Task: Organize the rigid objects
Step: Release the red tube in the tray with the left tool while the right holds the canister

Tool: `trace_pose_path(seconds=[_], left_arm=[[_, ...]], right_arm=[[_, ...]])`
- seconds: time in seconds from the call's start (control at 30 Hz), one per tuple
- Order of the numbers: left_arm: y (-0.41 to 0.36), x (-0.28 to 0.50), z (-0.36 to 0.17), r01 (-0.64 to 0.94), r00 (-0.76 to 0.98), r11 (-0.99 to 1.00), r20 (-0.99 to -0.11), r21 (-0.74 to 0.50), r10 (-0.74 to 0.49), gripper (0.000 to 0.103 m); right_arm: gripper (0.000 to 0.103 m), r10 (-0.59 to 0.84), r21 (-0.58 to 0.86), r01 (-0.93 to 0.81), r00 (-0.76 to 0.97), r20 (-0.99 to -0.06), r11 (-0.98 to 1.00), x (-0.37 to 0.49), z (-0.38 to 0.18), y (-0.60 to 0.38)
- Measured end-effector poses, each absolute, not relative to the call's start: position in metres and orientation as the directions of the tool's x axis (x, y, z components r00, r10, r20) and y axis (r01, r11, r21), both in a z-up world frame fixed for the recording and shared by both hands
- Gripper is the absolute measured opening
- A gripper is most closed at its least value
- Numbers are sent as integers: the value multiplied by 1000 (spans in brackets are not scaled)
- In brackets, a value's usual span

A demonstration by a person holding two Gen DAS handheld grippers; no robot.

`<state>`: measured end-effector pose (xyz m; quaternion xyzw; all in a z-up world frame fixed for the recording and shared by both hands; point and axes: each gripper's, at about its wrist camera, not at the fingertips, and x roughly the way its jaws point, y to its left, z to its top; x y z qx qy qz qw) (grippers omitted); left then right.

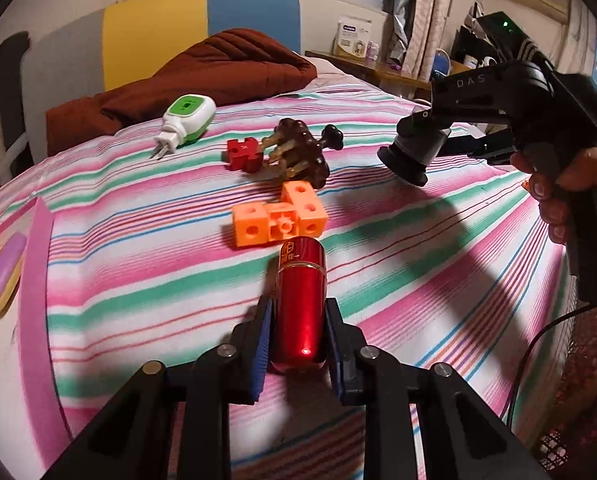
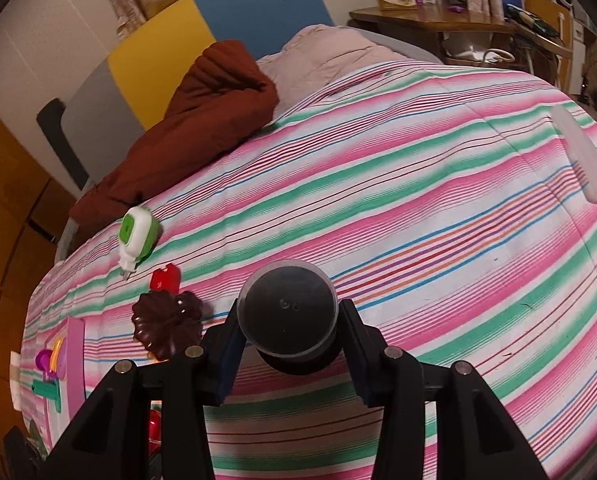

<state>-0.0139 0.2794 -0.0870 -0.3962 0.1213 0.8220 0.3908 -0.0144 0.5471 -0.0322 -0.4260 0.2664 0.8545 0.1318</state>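
My left gripper (image 1: 298, 320) is shut on a shiny red cylinder (image 1: 300, 304) and holds it just above the striped bed cover. Ahead of it lie orange linked cubes (image 1: 278, 220), a dark brown flower-shaped piece (image 1: 302, 148), a red puzzle block (image 1: 243, 154) and a white-green plug device (image 1: 186, 118). My right gripper (image 2: 288, 320) is shut on a dark round jar with a clear cap (image 2: 287, 314), held above the bed; it shows at the right of the left wrist view (image 1: 412, 154). The brown piece (image 2: 166, 322), red block (image 2: 164, 280) and plug device (image 2: 137, 236) lie to its left.
A pink tray (image 1: 38, 248) with purple and yellow toys sits at the left; it also shows in the right wrist view (image 2: 74, 356). A translucent white tray (image 2: 582, 160) lies at the far right. A rust-brown quilt (image 1: 218, 68) is piled at the headboard. A wooden side table (image 2: 430, 16) stands beyond the bed.
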Motion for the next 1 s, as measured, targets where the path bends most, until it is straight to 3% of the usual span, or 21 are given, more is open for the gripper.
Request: trace_pose_path(seconds=[0.57, 1.0], left_arm=[[209, -3, -71, -624, -367, -724, -707, -294, 604, 25], [129, -3, -39, -526, -547, -823, -657, -213, 520, 25]], right_arm=[[45, 5, 320, -453, -583, -812, -832, -13, -37, 545], [45, 10, 328, -457, -595, -804, -827, -12, -34, 544]])
